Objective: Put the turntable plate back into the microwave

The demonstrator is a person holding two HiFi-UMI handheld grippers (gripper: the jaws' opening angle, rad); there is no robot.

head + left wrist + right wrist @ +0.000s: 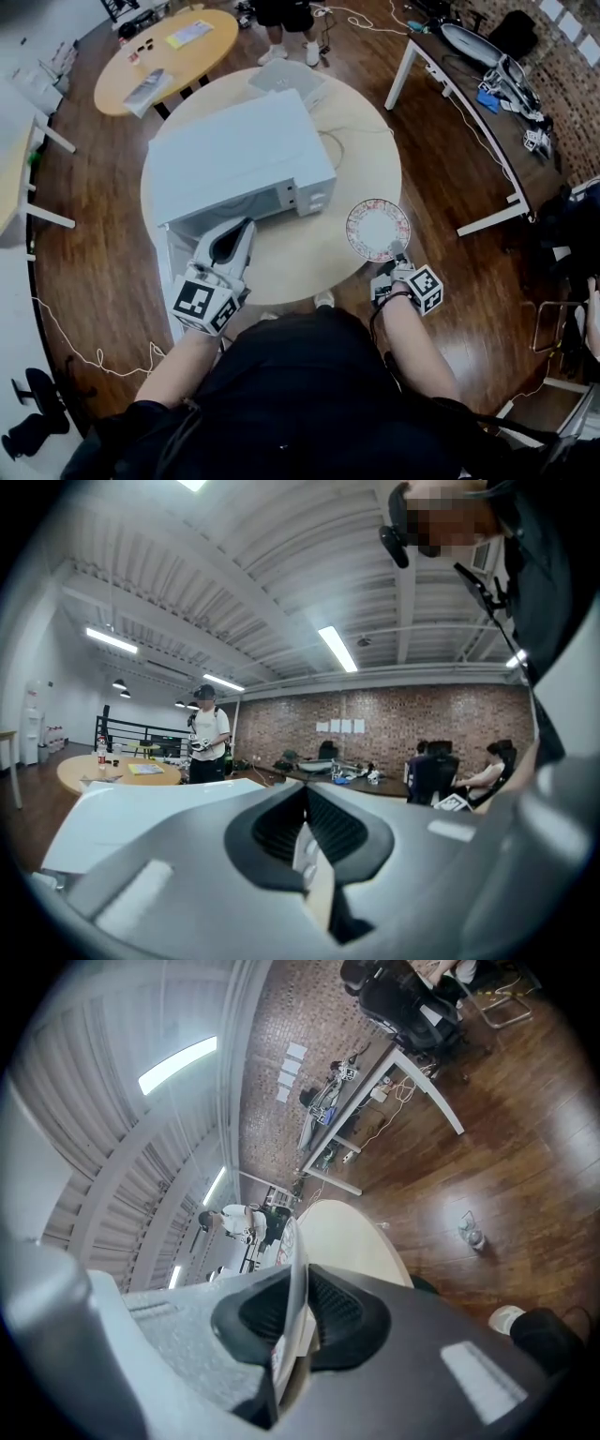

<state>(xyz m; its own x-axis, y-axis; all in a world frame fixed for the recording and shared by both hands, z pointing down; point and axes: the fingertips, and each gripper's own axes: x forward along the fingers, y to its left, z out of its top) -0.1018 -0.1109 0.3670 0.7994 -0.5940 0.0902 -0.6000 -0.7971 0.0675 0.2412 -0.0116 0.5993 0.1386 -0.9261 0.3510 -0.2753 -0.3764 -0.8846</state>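
A white microwave point(234, 155) stands on the round pale table point(300, 253), its door point(178, 248) swung open at the front left. My left gripper point(234, 234) is level with that door and shut on its thin edge point(311, 860), which shows between the jaws in the left gripper view. The turntable plate point(378, 230), clear with a red patterned rim, hangs over the table's right edge, to the right of the microwave. My right gripper point(397, 261) is shut on the plate's near rim; in the right gripper view the plate point(298, 1260) stands edge-on between the jaws.
A flat white device point(286, 80) lies behind the microwave. An orange round table point(178, 52) and a standing person point(286, 19) are at the back. A long desk point(478, 84) with gear runs along the right. A cable trails over the wood floor at the left.
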